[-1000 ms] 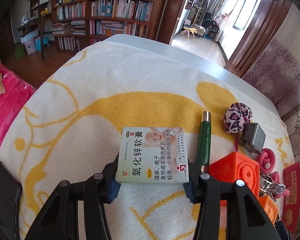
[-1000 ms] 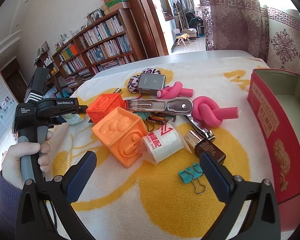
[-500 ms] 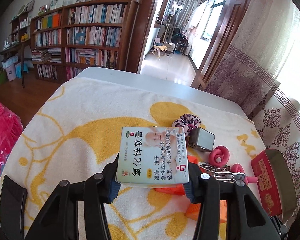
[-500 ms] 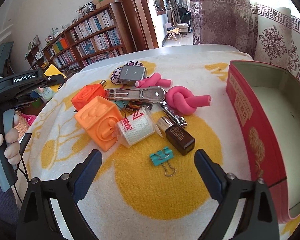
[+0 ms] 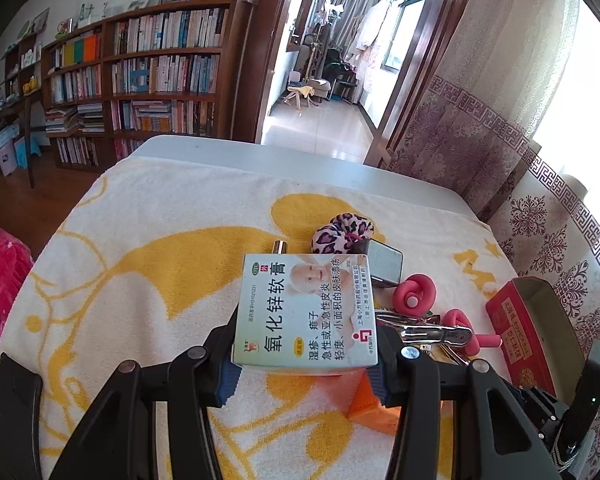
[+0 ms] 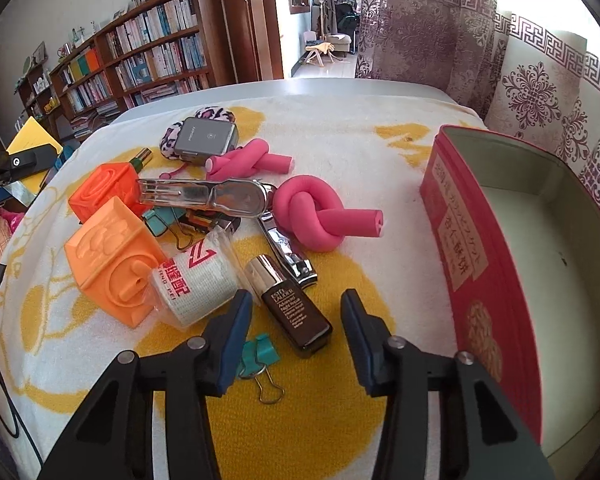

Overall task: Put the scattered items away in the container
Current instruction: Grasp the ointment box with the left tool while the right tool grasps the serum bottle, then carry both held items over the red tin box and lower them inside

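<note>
Right gripper (image 6: 296,332), black w/ blue pads, points down at a white-and-yellow towel (image 6: 380,152); jaws closing, w/ a small dark brown glass serum bottle w/ silver cap (image 6: 290,304) lying between them, pads not yet on it. Teal binder clip (image 6: 260,354) sits just by the left pad. A plastic-wrapped white gauze roll w/ red print (image 6: 198,284) leans on the nearer of 2 orange rubber cubes (image 6: 112,260). Behind: chrome nail clipper (image 6: 288,252), knotted pink foam curler (image 6: 320,216), big chrome clip (image 6: 212,196), grey charger block (image 6: 206,140). Open red rectangular tin (image 6: 468,256) stands at the right, interior bare.
</note>
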{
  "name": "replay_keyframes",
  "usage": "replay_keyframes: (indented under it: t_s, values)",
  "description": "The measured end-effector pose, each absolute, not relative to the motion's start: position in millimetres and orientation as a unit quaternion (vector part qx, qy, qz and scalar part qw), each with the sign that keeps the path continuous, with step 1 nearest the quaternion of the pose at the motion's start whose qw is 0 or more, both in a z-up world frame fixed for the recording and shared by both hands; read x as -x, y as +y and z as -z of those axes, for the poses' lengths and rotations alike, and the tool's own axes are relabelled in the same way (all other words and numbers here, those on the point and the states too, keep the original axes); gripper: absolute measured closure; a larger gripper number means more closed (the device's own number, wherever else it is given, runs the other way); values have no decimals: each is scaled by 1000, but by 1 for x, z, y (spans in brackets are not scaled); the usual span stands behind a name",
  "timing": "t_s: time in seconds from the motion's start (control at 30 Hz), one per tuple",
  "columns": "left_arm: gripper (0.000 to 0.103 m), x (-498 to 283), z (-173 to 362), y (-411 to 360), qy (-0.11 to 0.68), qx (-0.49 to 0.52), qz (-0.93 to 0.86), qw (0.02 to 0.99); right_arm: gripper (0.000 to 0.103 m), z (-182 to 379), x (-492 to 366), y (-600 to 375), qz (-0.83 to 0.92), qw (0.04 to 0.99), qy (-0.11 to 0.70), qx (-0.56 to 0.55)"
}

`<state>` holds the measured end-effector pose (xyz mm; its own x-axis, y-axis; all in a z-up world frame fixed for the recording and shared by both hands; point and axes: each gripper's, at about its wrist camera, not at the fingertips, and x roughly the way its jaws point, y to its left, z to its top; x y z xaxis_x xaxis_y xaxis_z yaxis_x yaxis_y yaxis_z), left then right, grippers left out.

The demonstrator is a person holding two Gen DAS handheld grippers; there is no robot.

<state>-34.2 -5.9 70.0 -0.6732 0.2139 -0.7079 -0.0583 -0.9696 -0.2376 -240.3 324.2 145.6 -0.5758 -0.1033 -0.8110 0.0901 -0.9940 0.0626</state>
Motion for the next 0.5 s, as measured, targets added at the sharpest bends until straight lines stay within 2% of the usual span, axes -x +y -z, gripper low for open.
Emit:
replay_keyframes:
  t_s: [0.17, 0.27, 0.5]
  values:
    - [50, 34, -68, -2, -92, 402, -908, 81, 73, -145, 235, 324, 890, 56, 1, -452]
    - [50, 33, -67, 2, -89, 404, -906, 86, 79, -149, 228, 328, 894, 70, -25, -442]
    - [50, 30, -65, 13, -75, 405, -906, 94, 81, -174, 204, 338, 913, 75, -65, -395]
